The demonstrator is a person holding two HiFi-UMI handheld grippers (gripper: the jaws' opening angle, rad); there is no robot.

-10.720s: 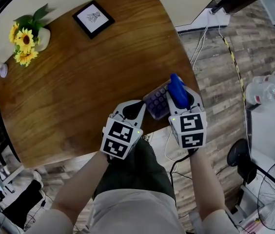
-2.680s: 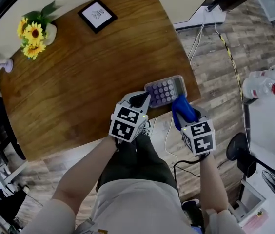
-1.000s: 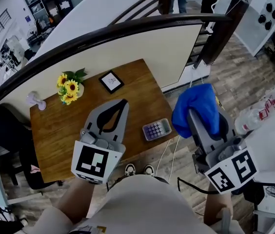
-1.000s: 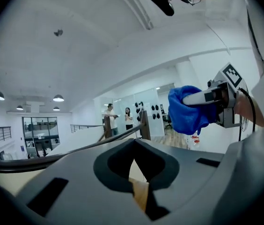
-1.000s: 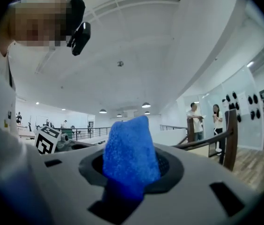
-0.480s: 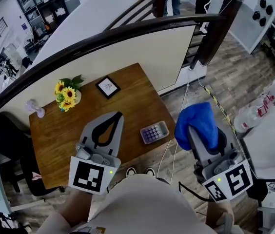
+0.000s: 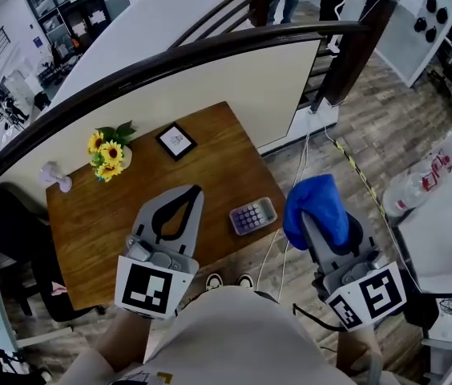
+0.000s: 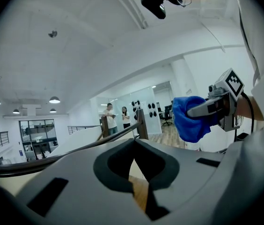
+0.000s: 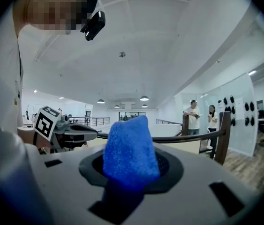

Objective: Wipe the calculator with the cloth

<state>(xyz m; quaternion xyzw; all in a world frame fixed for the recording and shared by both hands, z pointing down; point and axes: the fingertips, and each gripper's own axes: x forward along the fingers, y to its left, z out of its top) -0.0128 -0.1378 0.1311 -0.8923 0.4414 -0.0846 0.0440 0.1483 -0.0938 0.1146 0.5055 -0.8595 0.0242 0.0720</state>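
The calculator (image 7: 252, 216), grey with purple keys, lies far below near the front right edge of the wooden table (image 7: 114, 215). Both grippers are held high, close to the head camera and well away from it. My right gripper (image 7: 312, 220) is shut on the blue cloth (image 7: 316, 205), which bulges over its fingertips; the cloth (image 9: 129, 146) fills the middle of the right gripper view. My left gripper (image 7: 193, 192) is shut with nothing in it, its tips meeting in the left gripper view (image 8: 134, 142). That view also shows the cloth (image 8: 190, 118) at the right.
A vase of sunflowers (image 7: 107, 152), a small framed picture (image 7: 176, 140) and a white object (image 7: 52, 176) stand at the table's far side. A dark railing (image 7: 210, 46) curves behind. Cables (image 7: 322, 135) run over the floor on the right. People stand in the distance (image 9: 200, 116).
Some seconds ago both grippers were down at the calculator; now they are raised high above the table. Over the last half second the right gripper with the cloth drifted slightly left.
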